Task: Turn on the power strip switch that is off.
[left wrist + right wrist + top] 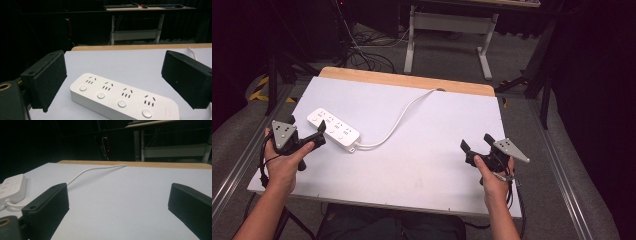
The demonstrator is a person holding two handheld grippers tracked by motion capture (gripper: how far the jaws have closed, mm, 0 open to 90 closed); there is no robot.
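The power strip (124,98) lies at the bench's (422,165) left side; small grey print on its end is unreadable. Left gripper (307,137) hovers just beside it, jaws spread, empty. Right gripper (475,146), well apart, hangs level, jaws also spread.

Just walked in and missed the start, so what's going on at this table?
A person holds a gripper in each hand over a white table. The left gripper hovers open right beside a white power strip, whose cable runs to the table's far edge. The right gripper waits open on the other side, holding nothing.
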